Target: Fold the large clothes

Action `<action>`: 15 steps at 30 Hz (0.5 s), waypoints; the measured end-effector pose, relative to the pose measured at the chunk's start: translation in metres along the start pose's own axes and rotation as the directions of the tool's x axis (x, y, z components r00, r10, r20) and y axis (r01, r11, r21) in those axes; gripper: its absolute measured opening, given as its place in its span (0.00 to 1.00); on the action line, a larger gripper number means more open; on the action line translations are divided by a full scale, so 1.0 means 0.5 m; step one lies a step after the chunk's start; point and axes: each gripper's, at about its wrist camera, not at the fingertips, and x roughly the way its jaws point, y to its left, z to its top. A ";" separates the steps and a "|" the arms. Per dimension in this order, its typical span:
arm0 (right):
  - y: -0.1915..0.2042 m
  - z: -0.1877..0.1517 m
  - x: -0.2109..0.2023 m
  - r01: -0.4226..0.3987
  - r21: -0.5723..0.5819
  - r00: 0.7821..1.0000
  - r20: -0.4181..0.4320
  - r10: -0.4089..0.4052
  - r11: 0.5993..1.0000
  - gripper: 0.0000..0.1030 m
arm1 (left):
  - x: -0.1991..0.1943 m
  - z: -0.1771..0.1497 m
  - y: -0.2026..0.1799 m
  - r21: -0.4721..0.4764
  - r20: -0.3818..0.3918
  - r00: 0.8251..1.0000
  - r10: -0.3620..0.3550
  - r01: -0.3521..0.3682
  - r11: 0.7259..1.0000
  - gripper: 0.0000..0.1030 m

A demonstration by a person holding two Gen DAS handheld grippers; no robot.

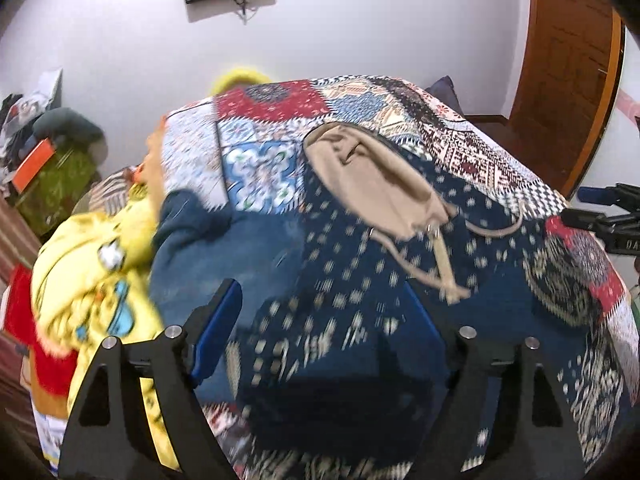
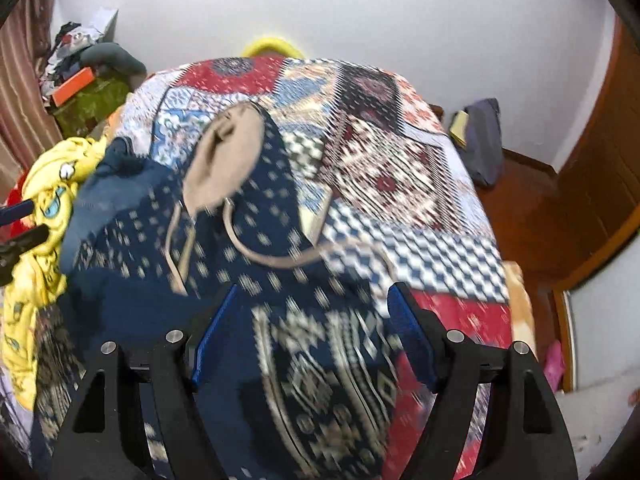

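**Both hand-held grippers released above the navy hooded garment on the bed**

I am noting the scene from left to right; both views are smeared with motion blur.

Far left, a cluttered heap is sitting against the white wall, with an orange box on something green. Nearer, a yellow printed garment is lying crumpled at the left side of the bed, with red fabric just beside it.

My left hand-held gripper is hanging over the navy patterned hooded garment. Its blue pads are standing well apart, and I am seeing no cloth pinched between them, so it is released. The garment is lying spread on the bed's patchwork cover, its left edge touching the yellow one. Its beige-lined hood is facing up toward the far wall, and the beige drawcords are trailing from the hood over the navy front.

My right hand-held gripper is also standing open over the lower patterned part of the same garment, nothing clamped. Its black frame is showing at the right edge of the left view.

Right of the bed, a dark bag is leaning against the wall, near a brown wooden door.
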 end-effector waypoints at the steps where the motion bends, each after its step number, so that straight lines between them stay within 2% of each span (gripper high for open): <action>1: 0.005 0.016 0.020 -0.016 0.007 1.000 -0.007 0.016 1.000 0.70 | 0.016 0.011 -0.002 0.001 -0.007 1.000 -0.002 0.002 1.000 0.79; 6: 0.018 0.053 0.113 -0.043 0.031 0.997 -0.070 0.045 0.999 0.70 | 0.135 0.055 0.012 -0.049 -0.089 0.995 -0.036 0.032 0.998 0.79; 10: 0.023 0.089 0.191 -0.063 0.055 0.991 -0.114 0.069 0.996 0.70 | 0.237 0.077 0.040 -0.157 -0.159 0.981 -0.109 0.084 0.984 0.79; 15: 0.023 0.132 0.269 -0.093 0.100 0.983 -0.150 0.107 0.991 0.70 | 0.329 0.099 0.044 -0.220 -0.203 0.967 -0.152 0.106 0.970 0.79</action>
